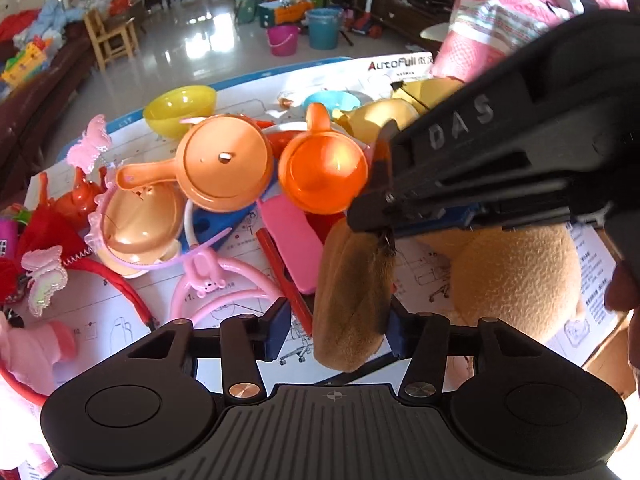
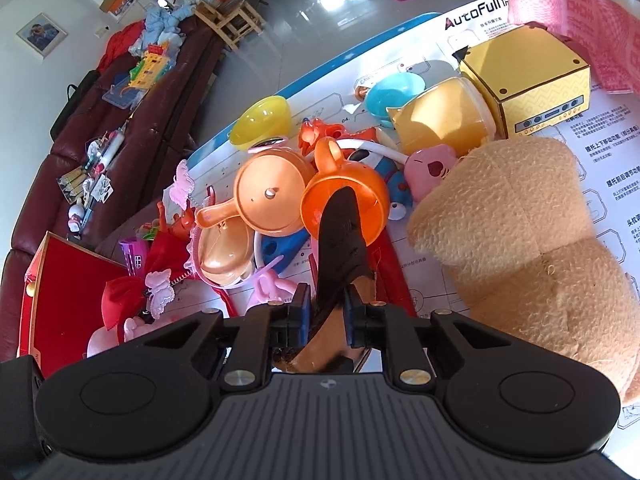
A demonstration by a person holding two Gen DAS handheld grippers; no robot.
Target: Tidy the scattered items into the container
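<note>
Far beyond the gripper, glossy tiled floor (image 1: 192, 36) catching window glare; on it a magenta bucket (image 1: 283, 40) just beside a teal bucket (image 1: 325, 28); off to the left of those, a small wooden chair (image 1: 110, 36); along the left edge, a dark red leather sofa (image 2: 132, 152) strewn with clutter, a pale blue bundle of cloth (image 2: 164, 28) at its far end; above that on the white wall, a framed picture (image 2: 42, 35); ahead and right, pink woven cloth (image 2: 576, 12).
</note>
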